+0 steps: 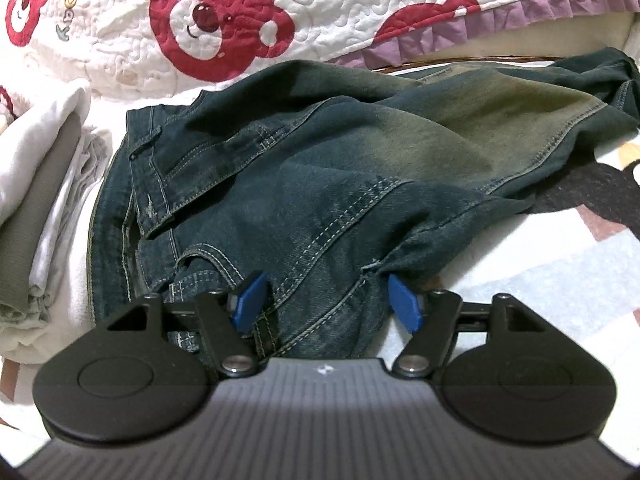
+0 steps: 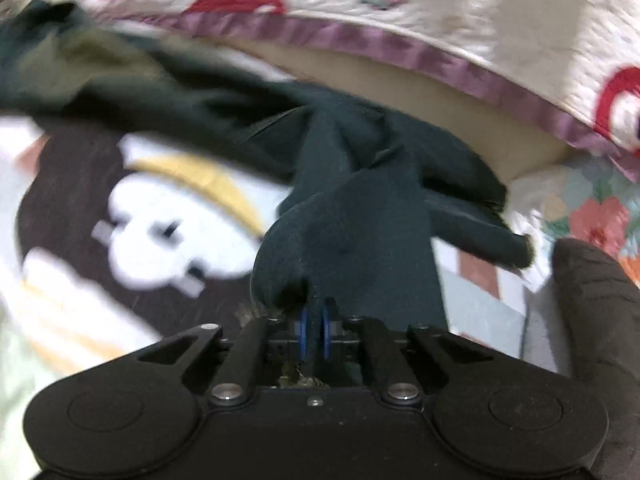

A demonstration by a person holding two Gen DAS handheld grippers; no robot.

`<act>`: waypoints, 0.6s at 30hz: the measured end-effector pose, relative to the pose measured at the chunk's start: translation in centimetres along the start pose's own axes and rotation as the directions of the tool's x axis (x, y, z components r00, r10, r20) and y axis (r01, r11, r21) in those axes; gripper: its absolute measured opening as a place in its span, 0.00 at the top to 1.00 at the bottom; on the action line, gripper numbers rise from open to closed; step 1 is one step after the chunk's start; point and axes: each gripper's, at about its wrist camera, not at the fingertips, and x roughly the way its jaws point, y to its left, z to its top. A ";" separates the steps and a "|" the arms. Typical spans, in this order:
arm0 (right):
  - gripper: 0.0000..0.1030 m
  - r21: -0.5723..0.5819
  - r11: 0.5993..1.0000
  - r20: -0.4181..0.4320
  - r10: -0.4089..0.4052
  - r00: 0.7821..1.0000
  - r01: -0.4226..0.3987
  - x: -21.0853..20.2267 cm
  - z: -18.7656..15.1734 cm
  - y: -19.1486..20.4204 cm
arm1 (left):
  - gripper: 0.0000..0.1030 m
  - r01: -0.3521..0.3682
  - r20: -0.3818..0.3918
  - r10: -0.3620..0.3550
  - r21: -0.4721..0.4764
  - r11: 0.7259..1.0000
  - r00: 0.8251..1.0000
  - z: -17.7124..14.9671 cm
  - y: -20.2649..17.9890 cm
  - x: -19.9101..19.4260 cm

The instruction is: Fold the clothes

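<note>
The faded dark-blue denim jeans [image 1: 320,160] lie crumpled on the patterned bed sheet [image 1: 560,264], waistband toward the stack of folded pale garments [image 1: 44,200], long axis running away along the bed toward the bear-print quilt's [image 1: 320,12] purple frill. The left claw [image 1: 326,300] is spread around the seat seam. The right claw [image 2: 316,332] is clenched on a leg end. Pulling the leg taut before folding should flatten wrinkles.
</note>
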 end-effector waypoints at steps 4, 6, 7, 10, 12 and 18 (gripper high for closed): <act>0.94 0.023 0.996 0.054 -0.082 0.995 0.081 0.3 1.6 -1.9 | 0.24 0.001 -0.002 -0.001 -0.012 1.000 1.000 -0.1 0.2 0.3; 0.95 0.062 0.993 0.066 -0.109 0.992 0.105 0.6 3.5 -5.0 | 0.24 -0.002 -0.003 0.002 -0.013 1.000 1.000 -0.1 0.2 0.4; 0.95 0.075 0.991 0.068 -0.114 0.991 0.109 0.6 4.7 -6.5 | 0.24 -0.008 -0.006 0.008 -0.006 1.000 1.000 -0.1 0.1 0.4; 0.96 0.128 0.987 0.061 -0.104 0.993 0.096 1.1 8.1 -10.6 | 0.46 -0.002 -0.006 0.002 0.006 1.000 1.000 0.0 0.0 0.4; 0.96 0.166 0.984 0.046 -0.079 0.996 0.070 1.8 9.2 -12.2 | 0.68 -0.001 -0.001 0.001 0.008 1.000 1.000 0.2 0.0 0.2; 0.96 0.188 0.973 0.040 -0.144 0.989 0.134 3.1 8.0 -12.6 | 0.85 -0.046 0.085 0.050 -0.053 0.998 0.995 0.9 1.6 -2.7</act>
